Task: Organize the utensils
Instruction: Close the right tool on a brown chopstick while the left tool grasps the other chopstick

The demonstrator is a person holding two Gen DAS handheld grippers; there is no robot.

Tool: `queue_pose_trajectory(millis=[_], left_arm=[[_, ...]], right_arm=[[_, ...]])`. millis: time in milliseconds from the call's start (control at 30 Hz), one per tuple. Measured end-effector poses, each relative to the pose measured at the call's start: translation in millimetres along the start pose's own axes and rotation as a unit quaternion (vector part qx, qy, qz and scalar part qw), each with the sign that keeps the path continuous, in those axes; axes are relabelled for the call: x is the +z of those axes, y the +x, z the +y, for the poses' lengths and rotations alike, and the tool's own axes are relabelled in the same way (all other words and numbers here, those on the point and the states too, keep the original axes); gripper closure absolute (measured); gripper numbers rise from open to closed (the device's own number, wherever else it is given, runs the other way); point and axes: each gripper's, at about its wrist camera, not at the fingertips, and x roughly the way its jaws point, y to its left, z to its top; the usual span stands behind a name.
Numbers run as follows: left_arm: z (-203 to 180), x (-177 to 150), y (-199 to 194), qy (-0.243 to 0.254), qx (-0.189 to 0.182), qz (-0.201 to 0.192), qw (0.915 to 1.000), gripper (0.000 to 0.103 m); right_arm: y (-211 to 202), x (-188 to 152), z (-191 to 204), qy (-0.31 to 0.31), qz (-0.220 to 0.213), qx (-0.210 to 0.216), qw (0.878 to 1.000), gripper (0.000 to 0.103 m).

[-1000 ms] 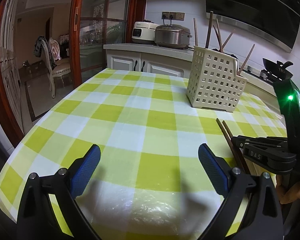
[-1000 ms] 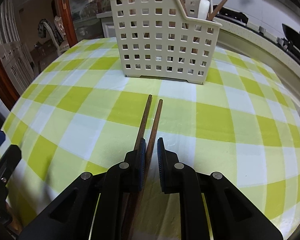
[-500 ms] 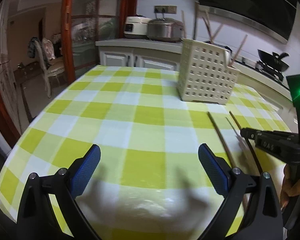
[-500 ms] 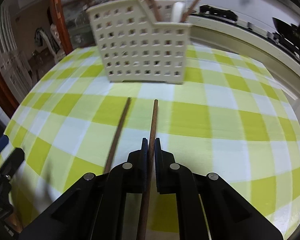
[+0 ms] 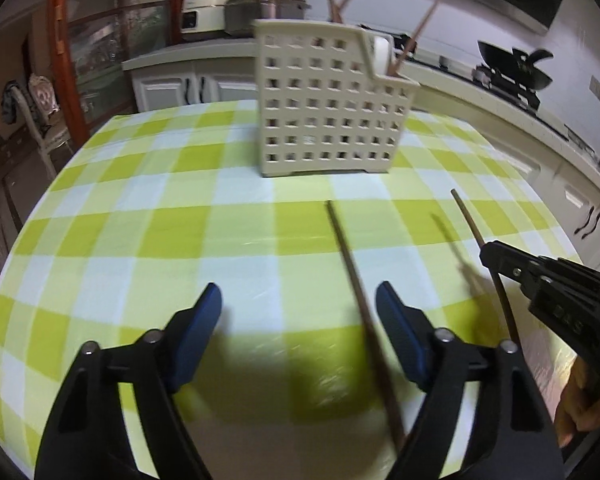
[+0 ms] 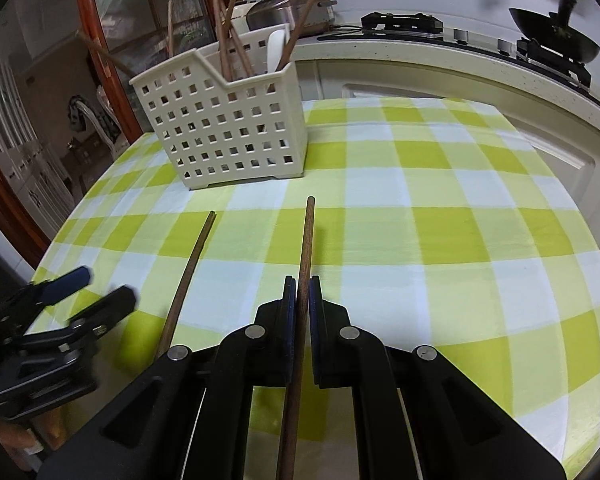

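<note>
Raised letters "DAS" on the right hand-held gripper (image 5: 485, 249).

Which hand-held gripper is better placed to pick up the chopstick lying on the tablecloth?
Left. The left hand-held gripper, jaws just closing, already straddles the loose chopstick, pads not yet touching it. The right hand-held gripper is shut on the other chopstick.

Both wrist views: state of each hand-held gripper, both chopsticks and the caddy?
Right hand-held gripper: shut on one chopstick.
Left hand-held gripper: open, jaws just been closing, second chopstick between them, not pressed.
Second chopstick: lying on the tablecloth.
Utensil caddy: upright, holding chopsticks and a white spoon.
</note>
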Motion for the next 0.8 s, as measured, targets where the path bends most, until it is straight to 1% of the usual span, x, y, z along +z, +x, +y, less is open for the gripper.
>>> queue_pose_trajectory(millis=[100,167,300,367,400,467,500,567,700,767,800], left_arm=[[-11,7,9,0.006,0.001,0.004,1.0,0.038],[-19,14,19,0.008,-0.001,0.013,0.9999,0.047],[-29,21,31,0.012,-0.005,0.03,0.9995,0.058],[-33,23,37,0.014,-0.004,0.038,0.9992,0.067],[-34,23,38,0.015,-0.004,0.042,0.999,0.069],[-36,22,42,0.019,-0.005,0.047,0.9987,0.075],[-37,21,43,0.021,-0.004,0.049,0.9986,0.076],[-38,20,45,0.024,-0.004,0.053,0.9983,0.083],[-40,18,46,0.033,0.002,0.051,0.9982,0.088],[-39,18,46,0.033,0.004,0.048,0.9983,0.095],[-38,18,47,0.031,0.001,0.046,0.9984,0.095]], right_arm=[[-6,-1,-8,0.005,-0.004,0.006,1.0,0.097],[-9,-2,-13,0.006,-0.007,0.009,1.0,0.097],[-13,-5,-24,0.013,-0.009,0.016,1.0,0.097],[-14,-6,-27,0.015,-0.01,0.02,1.0,0.097],[-15,-6,-28,0.017,-0.01,0.021,1.0,0.097],[-15,-7,-30,0.017,-0.009,0.024,1.0,0.097],[-14,-8,-30,0.017,-0.008,0.026,0.999,0.097],[-12,-9,-29,0.017,-0.006,0.027,0.999,0.097],[-10,-9,-27,0.014,-0.003,0.027,1.0,0.097],[-10,-9,-26,0.013,-0.003,0.025,1.0,0.096],[-10,-8,-26,0.013,-0.003,0.024,1.0,0.097]])
